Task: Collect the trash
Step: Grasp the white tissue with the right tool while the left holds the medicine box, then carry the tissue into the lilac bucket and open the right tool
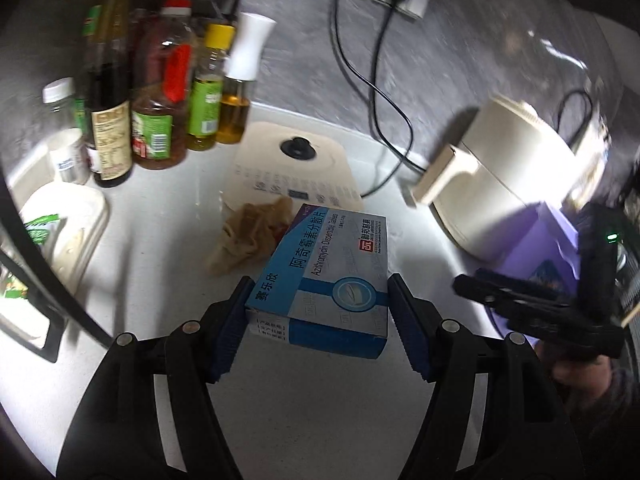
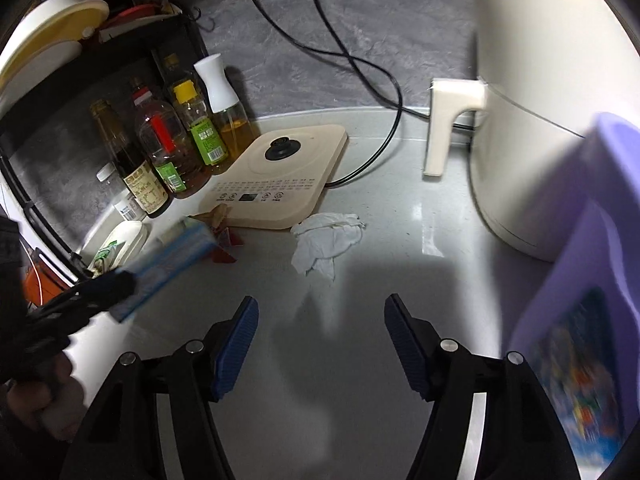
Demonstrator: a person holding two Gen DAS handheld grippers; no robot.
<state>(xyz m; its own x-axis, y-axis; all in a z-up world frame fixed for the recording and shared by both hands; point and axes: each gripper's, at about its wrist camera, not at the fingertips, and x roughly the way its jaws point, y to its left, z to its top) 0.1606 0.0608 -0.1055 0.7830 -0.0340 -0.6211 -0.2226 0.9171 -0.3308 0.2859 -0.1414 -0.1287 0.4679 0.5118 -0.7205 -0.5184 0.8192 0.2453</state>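
- One medicine box [image 1: 328, 276] sits clamped between the left gripper [image 1: 320, 324] fingers, above the tabletop [image 1: 160, 280].
- Right gripper [image 2: 320, 344] gapes wide, empty; white tissue [image 2: 326, 242] lies at 12 o'clock.

Both fisheye views were dim at the rims, with dark vignetted corners and lines bowing strongly toward the edges. Light fell from above onto the white counter [image 2: 400, 240], which showed a soft sheen and broad grey shadows. In the left wrist view the air fryer [image 1: 516, 184] and the purple bin [image 1: 540, 248] smeared with motion blur and glare. In the right wrist view the medicine box [image 2: 168, 264] and the bin [image 2: 592, 280] were blurred.
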